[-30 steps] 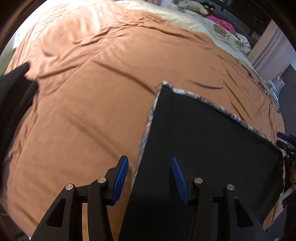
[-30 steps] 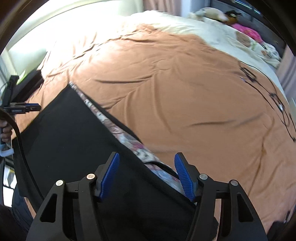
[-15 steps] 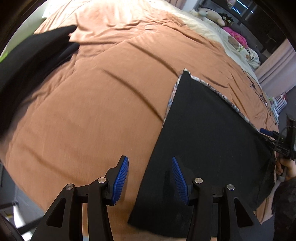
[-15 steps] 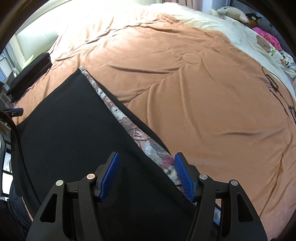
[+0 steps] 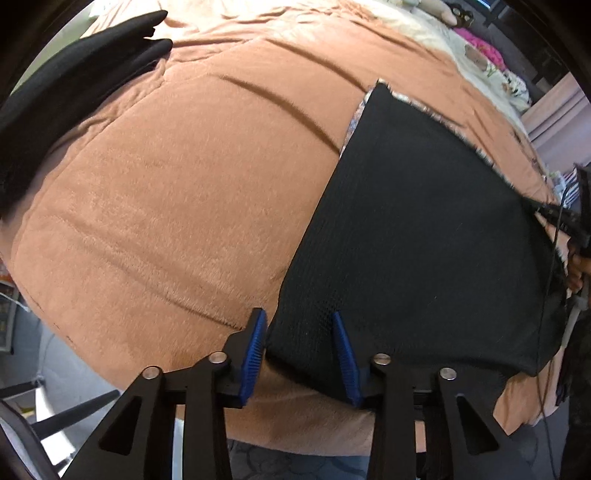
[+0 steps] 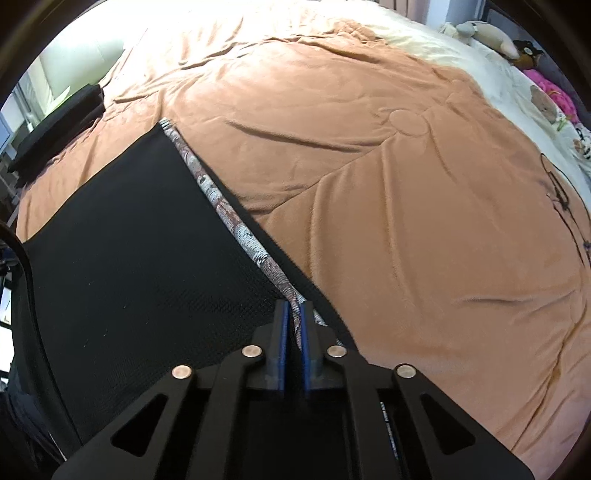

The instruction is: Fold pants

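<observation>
Blue ribbed pads on the right gripper (image 6: 293,325) are clenched together on the patterned hem strip of the black mesh-textured pants (image 6: 129,240), at the garment's corner nearest that claw. The left gripper (image 5: 297,354) has its jaws closing, with the other near corner of the same pants (image 5: 424,229) lying between its pads; the left pad seems just at the cloth's edge, and the frames do not show either pad pressing yet.

Outward from both claws, the pants lie flat as a dark folded panel on the rust-orange plush bedspread (image 6: 406,184), close to the mattress's near edge. Farther from the left claw, a second black folded garment (image 5: 66,92) rests on the far left of the bed. Beyond the right claw, soft toys (image 6: 491,35) and cream bedding sit at the bed's head.

The main risk looks like an uneven pickup: if the left pads close on only the top layer or slip off the edge, lifting would probably skew the fold. The right claw's bite is narrow and near the hem, so a sharp pull could strip it free.
</observation>
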The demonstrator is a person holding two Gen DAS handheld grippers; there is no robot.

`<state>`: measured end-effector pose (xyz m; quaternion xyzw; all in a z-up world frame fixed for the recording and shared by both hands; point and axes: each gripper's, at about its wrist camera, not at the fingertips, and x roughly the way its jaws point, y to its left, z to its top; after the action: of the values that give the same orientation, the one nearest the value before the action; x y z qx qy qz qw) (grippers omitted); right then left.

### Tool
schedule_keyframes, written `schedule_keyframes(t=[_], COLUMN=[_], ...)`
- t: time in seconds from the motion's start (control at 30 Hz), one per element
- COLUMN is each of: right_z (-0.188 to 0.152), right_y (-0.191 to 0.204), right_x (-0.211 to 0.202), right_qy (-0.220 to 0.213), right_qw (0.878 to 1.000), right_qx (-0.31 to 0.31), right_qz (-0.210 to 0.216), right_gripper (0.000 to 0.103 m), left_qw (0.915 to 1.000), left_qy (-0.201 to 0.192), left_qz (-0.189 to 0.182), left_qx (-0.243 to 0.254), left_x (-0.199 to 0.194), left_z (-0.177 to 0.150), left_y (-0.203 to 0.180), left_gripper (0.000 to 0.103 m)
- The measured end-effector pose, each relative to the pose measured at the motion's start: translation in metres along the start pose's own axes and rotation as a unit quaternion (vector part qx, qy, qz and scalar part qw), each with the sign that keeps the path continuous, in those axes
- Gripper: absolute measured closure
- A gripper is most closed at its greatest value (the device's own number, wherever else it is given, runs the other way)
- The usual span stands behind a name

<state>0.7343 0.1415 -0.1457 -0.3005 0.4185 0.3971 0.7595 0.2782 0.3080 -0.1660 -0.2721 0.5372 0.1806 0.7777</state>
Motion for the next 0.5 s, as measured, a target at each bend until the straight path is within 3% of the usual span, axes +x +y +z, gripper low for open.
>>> schedule_keyframes(t=[0.3, 0.5], right_z=[0.002, 0.006], right_y=[0.011, 0.009], right_x=[0.035, 0.013], right_qy=[0.033, 0.011], right_qw=[0.998, 0.997], right_qx=[0.03, 0.06], right_qz=[-0.049, -0.049], right_gripper=[0.102, 0.094], left_qw=[0.9999, 0.9986], left_qy=[0.006, -0.016], left_qz=[0.005, -0.041], left_qx=[-0.007, -0.03], left_x=[-0.004, -0.027], left_z=[-0.004, -0.019], left_y=[0.008, 0.027], left_gripper=[0.071, 0.07])
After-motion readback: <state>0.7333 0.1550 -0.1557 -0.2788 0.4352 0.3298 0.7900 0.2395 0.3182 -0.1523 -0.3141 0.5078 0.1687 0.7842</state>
